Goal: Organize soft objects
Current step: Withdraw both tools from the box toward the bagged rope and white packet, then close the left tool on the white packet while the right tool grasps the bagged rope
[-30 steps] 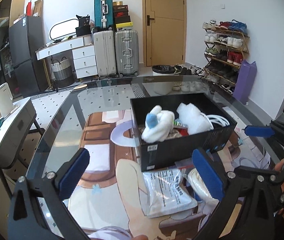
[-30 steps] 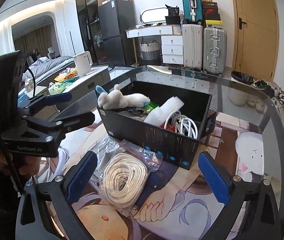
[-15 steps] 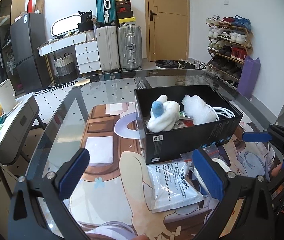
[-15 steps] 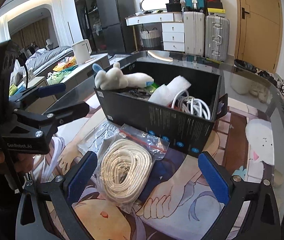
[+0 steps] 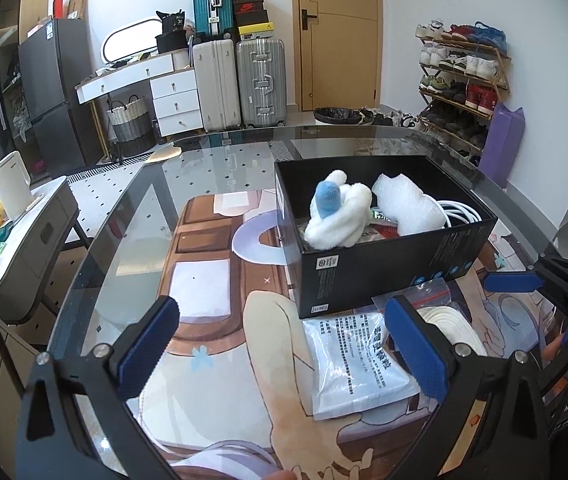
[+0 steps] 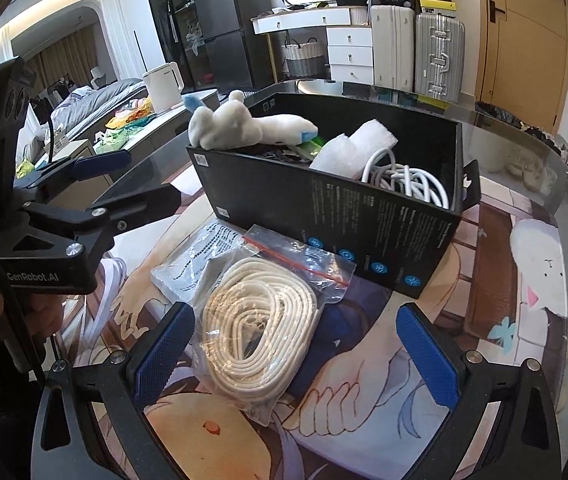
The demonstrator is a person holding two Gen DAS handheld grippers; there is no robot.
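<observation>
Both grippers poised, jaws apart and empty.
Bagged rope coil (image 6: 258, 326) lies at twelve o'clock of right gripper (image 6: 296, 354), long axis running eleven-to-five; left gripper (image 5: 284, 354) farther.

Left of box: I see bare bench (image 5: 132, 216), free passage.
Front of box: black box (image 6: 364, 216), bagged rope (image 6: 260, 320) and flat packet (image 5: 356, 364) crowd my approach.

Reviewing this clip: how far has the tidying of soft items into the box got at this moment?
Done: a white plush toy with blue tips, white foam wrap and a white cable coil sit in the black cardboard box. In hand: nothing; the left gripper and right gripper are both open. Left: the bagged cream rope coil and flat white printed pouch lie on the glass table.
</observation>
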